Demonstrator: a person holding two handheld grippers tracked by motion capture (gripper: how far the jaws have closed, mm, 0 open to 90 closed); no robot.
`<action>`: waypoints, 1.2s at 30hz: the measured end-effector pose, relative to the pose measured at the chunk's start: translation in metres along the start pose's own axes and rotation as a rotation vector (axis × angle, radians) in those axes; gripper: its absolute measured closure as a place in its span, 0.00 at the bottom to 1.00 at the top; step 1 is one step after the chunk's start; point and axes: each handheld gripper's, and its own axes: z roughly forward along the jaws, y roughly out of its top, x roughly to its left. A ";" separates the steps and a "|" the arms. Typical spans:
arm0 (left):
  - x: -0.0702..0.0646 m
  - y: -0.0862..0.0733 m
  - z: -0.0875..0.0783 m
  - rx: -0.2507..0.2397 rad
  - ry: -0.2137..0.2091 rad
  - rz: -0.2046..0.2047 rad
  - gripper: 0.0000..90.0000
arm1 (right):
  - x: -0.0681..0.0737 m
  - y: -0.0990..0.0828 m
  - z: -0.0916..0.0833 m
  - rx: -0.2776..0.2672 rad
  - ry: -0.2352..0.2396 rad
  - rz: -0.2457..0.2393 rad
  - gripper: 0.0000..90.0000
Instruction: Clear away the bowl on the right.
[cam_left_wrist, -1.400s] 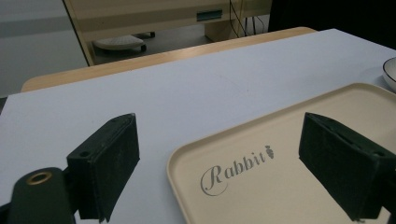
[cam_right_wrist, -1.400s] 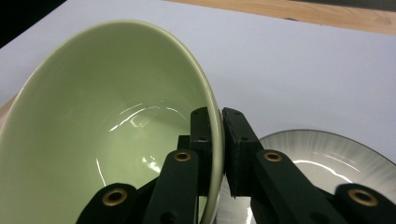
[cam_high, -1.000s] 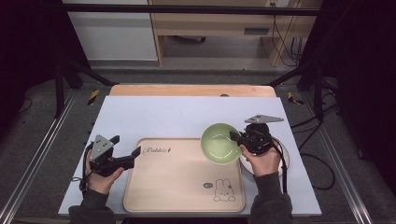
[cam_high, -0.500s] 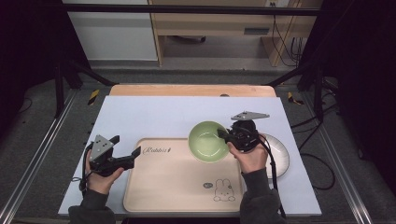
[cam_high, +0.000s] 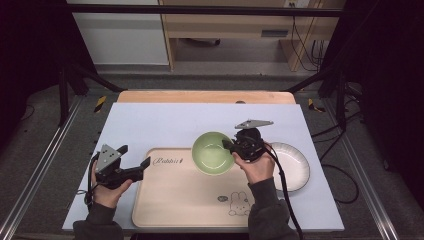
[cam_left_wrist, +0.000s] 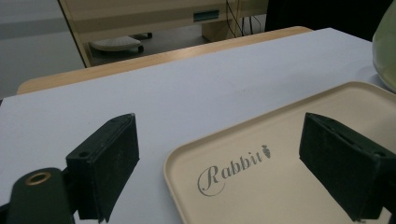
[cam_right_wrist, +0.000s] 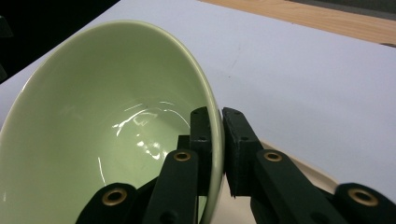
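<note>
Right gripper (cam_right_wrist: 220, 140): I pinch the green bowl (cam_high: 212, 152) by its rim, above the tray (cam_high: 175, 195).
Left gripper (cam_left_wrist: 224, 163): jaws spread wide, nothing between.

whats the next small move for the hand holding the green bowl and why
Probably lower it and let go. The right gripper is shut on the rim of the green bowl, which already sits over the upper edge of the beige tray. The left gripper waits open at the tray's near corner.
</note>
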 end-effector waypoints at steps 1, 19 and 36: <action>0.000 0.000 0.000 0.000 0.000 0.000 0.13 | 0.001 0.000 0.002 0.007 -0.002 0.000 0.92; 0.000 0.000 0.000 0.000 -0.001 0.000 0.13 | 0.009 -0.003 0.027 0.045 0.008 -0.007 0.92; 0.002 0.000 0.000 -0.001 0.000 -0.004 0.13 | 0.011 -0.007 0.051 0.092 0.013 -0.005 0.92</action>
